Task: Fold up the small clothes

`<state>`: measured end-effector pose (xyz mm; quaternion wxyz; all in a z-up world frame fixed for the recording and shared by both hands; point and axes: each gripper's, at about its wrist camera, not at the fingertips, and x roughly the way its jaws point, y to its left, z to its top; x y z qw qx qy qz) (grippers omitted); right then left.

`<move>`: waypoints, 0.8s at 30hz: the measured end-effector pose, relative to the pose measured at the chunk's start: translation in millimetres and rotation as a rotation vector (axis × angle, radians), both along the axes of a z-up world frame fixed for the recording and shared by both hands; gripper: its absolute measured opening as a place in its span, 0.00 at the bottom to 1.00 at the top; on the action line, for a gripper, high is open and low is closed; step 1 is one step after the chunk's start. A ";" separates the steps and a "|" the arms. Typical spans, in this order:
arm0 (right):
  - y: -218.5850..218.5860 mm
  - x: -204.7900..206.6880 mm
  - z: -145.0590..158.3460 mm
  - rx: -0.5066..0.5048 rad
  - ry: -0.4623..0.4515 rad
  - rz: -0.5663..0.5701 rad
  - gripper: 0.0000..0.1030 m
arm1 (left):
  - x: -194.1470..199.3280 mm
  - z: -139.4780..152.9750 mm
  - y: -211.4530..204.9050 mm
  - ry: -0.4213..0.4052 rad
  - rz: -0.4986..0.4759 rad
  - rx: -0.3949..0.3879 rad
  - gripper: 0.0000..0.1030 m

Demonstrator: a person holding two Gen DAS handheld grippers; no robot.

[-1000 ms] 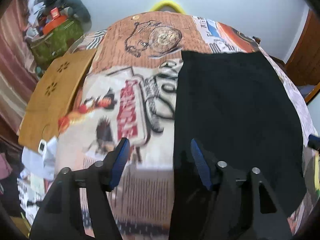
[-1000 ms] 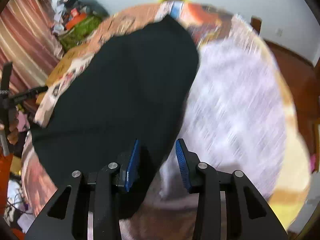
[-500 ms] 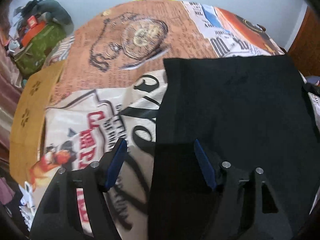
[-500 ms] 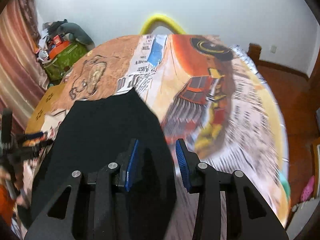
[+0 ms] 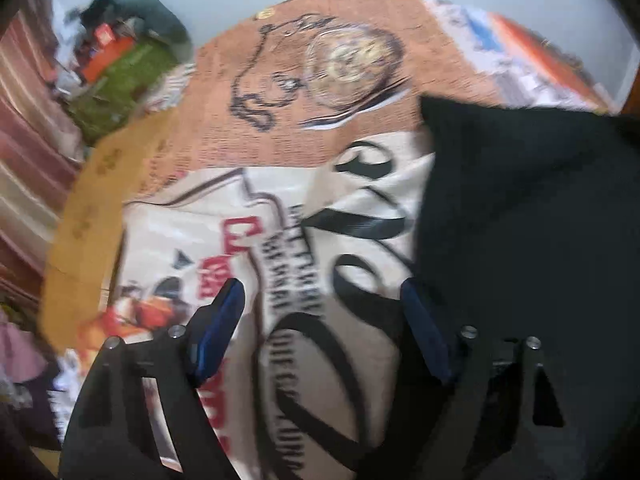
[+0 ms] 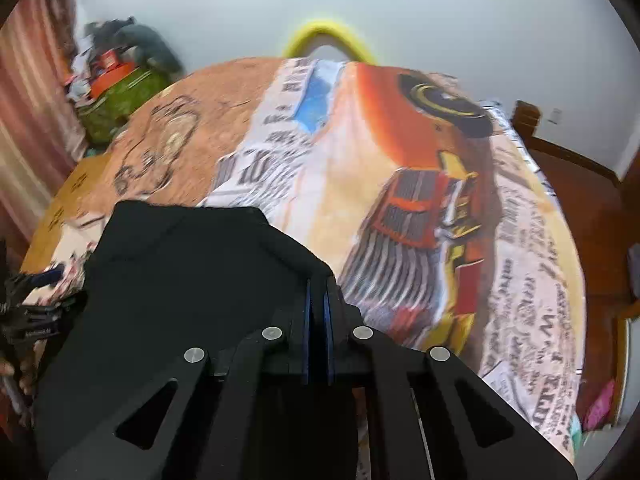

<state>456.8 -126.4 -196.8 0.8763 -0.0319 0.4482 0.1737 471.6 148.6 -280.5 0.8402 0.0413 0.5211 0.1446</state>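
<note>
Pinching the right edge of the black cloth (image 6: 192, 280), the right claw (image 6: 317, 312) is pressed together on it; the left claw (image 5: 324, 320) hangs spread beside its left edge. Cloth lies on the printed bedspread (image 6: 400, 160), soft, light, floppy: grip edges or corners.
</note>
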 end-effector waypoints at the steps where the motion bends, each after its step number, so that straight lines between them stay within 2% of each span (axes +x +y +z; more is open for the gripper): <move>1: -1.1 -0.5 3.4 -0.016 -0.023 -0.021 0.05 | 0.0 -3.9 2.0 0.017 0.002 0.008 0.79; 4: -12.3 -4.4 15.4 -0.020 -0.047 -0.083 0.07 | -6.3 -3.3 5.8 0.026 0.000 0.015 0.79; 5: -17.5 -6.8 20.1 -0.013 -0.048 -0.103 0.13 | -11.1 -2.1 6.4 0.030 -0.004 0.018 0.79; 8: -37.4 -18.0 36.9 0.011 -0.050 -0.134 0.14 | -24.4 4.8 6.4 0.041 -0.009 0.029 0.78; 10: -50.9 -32.7 48.1 0.055 -0.030 -0.129 0.15 | -36.9 16.1 4.7 0.027 -0.026 -0.002 0.78; 11: -57.5 -45.3 54.5 0.073 -0.024 -0.121 0.18 | -46.4 24.6 3.3 0.013 -0.040 -0.019 0.78; 14: -66.3 -83.5 66.2 0.087 -0.023 -0.079 0.37 | -75.4 51.0 -4.1 -0.036 -0.084 -0.030 0.78; 15: -67.9 -102.8 69.6 0.082 -0.029 -0.052 0.41 | -84.9 59.0 -6.7 -0.047 -0.101 -0.033 0.78; 18: -67.9 -144.4 71.4 0.069 -0.021 0.002 0.41 | -117.5 82.7 -12.8 -0.080 -0.137 -0.057 0.79; 20: -68.9 -167.5 67.7 0.080 0.002 0.021 0.44 | -140.4 93.9 -13.3 -0.091 -0.150 -0.106 0.82; 21: -69.7 -176.7 64.8 0.086 0.011 0.027 0.48 | -152.2 97.6 -12.3 -0.093 -0.151 -0.128 0.84; 24: -69.6 -209.1 54.5 0.100 0.028 0.042 0.52 | -181.1 99.1 -11.6 -0.079 -0.150 -0.166 0.85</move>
